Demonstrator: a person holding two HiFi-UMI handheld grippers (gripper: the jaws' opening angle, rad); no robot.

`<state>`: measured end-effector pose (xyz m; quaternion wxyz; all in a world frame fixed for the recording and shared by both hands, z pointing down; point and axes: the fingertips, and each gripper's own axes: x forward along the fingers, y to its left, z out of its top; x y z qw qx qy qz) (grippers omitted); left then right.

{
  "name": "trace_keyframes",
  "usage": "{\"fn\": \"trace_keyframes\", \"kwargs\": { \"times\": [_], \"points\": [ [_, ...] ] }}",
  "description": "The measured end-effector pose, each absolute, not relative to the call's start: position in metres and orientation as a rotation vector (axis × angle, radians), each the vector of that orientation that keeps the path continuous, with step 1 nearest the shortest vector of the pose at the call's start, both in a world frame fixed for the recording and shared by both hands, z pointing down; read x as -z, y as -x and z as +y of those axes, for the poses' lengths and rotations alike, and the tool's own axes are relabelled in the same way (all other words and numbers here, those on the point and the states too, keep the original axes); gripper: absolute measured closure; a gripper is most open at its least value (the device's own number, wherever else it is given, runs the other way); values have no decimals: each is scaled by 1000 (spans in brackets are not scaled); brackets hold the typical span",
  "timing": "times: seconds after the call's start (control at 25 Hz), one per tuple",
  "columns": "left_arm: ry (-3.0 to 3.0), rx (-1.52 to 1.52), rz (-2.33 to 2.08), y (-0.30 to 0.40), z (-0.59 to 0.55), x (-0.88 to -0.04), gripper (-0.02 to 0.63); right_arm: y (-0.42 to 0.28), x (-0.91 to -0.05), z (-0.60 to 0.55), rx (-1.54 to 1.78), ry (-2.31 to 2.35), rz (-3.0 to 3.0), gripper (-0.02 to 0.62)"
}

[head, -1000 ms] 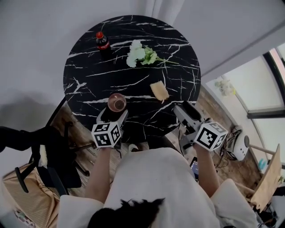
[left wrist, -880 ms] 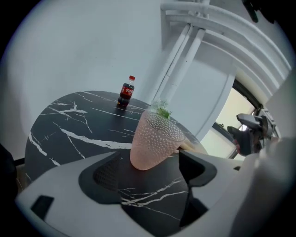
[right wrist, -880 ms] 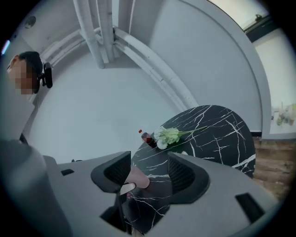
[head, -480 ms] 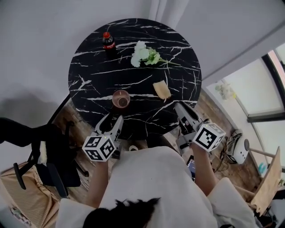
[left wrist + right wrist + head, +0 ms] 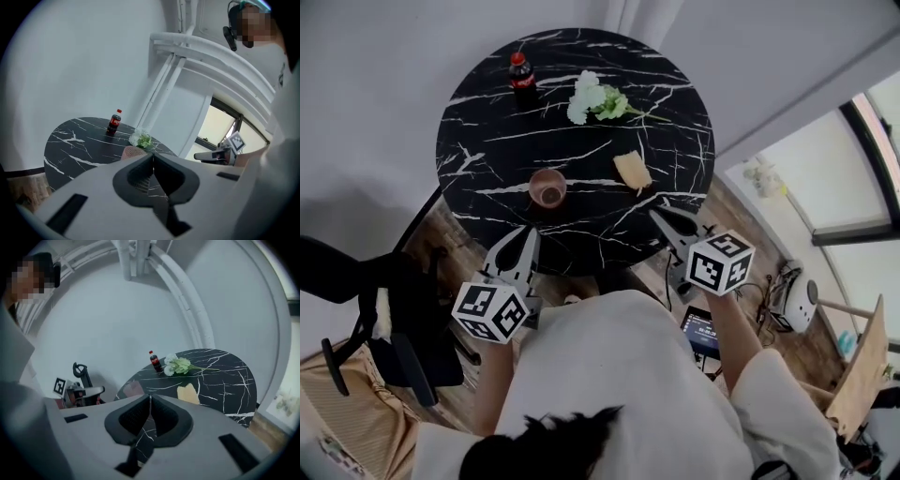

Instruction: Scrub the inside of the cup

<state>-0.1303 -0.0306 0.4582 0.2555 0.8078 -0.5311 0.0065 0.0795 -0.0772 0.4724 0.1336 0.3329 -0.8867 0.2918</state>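
While the left hand-held gripper [image 5: 526,235] and right hand-held gripper [image 5: 657,215] have just closed empty, the cup [image 5: 547,188] stands on the table's [image 5: 478,141] near side. Likely light, rigid, chippable — pinch its rim.

White walls [image 5: 375,94], wood floor [image 5: 759,246] — black chair [image 5: 401,317] (office type), bright window [image 5: 834,169].

A home-like room: marble table [image 5: 487,150], office chair [image 5: 408,319], wooden floor [image 5: 748,225], big window [image 5: 825,178].

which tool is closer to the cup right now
Left. The left tool hangs just short of the cup at the table's near edge; the right tool is farther off to its right, nearer the sponge.
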Motion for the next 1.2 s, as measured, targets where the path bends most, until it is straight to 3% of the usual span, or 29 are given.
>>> {"fn": "trace_keyframes", "kwargs": {
  "times": [0.56,1.2],
  "points": [
    [-2260,-68,-1415,125,-26,-454,597,-76,-472,-80,-634,-857,-2537,563],
    [-2194,-56,-1447,138,-35,-459,597,-84,-482,-95,-726,-926,-2529,563]
  ]
}}
